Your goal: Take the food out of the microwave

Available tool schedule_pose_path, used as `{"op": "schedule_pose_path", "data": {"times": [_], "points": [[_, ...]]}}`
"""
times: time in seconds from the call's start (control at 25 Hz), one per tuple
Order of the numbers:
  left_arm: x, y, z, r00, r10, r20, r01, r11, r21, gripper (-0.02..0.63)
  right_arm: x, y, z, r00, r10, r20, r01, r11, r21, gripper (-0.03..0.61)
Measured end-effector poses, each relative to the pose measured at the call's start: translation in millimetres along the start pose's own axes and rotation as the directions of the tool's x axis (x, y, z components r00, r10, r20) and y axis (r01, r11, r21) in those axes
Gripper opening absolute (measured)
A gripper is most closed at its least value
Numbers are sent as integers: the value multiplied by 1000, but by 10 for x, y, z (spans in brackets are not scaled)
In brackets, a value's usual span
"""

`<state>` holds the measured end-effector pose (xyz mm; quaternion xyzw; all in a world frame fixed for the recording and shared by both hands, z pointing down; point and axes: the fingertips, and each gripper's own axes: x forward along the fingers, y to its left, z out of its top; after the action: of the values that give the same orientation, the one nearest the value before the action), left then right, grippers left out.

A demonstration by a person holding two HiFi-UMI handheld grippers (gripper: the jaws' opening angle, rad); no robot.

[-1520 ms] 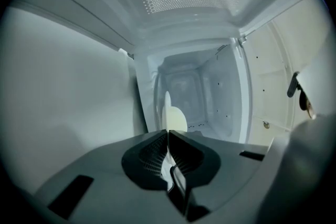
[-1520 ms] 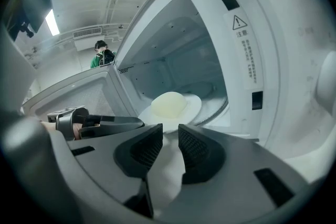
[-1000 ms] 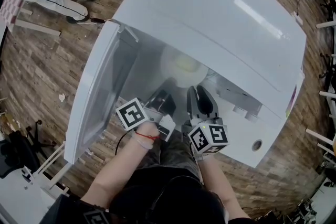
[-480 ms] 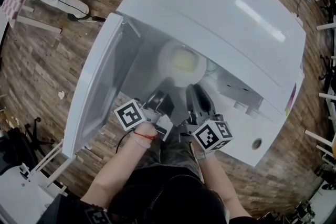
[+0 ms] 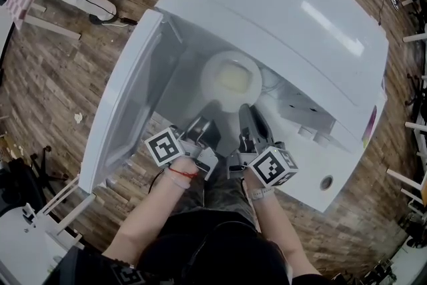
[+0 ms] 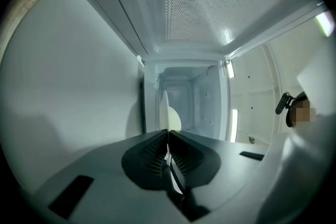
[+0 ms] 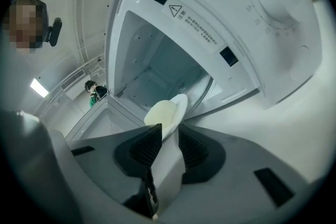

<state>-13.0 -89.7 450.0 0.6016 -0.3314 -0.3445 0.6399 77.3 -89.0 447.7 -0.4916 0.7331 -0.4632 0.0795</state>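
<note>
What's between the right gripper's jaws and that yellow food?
Only the white plate rim, clamped by the right gripper, before the food; the right gripper view shows it.

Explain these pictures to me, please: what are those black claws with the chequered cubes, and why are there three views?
There is no robot here. A person holds two hand tools, each a two-jaw gripper carrying a cube of square markers. The head view comes from a camera on the person's head, looking steeply down. In it the left gripper and right gripper reach into a white microwave whose door is swung open. The other two pictures come from small cameras riding on each gripper, looking along its jaws. In the opening is a white plate with pale yellow food on it. The right gripper view shows its jaws clamped on the plate's rim. The left gripper view shows its jaws almost together on the plate's thin edge, seen side-on. So both grippers appear to hold the plate.
</note>
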Motion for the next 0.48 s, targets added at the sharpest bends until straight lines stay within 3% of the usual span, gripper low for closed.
{"op": "schedule_pose_path", "data": {"times": [0.48], "points": [[-110,42,-24,1000,4,-5,-4,999,34,18,-36,-3,-59,1000,-11,-2,11,1000,-3,98]]}}
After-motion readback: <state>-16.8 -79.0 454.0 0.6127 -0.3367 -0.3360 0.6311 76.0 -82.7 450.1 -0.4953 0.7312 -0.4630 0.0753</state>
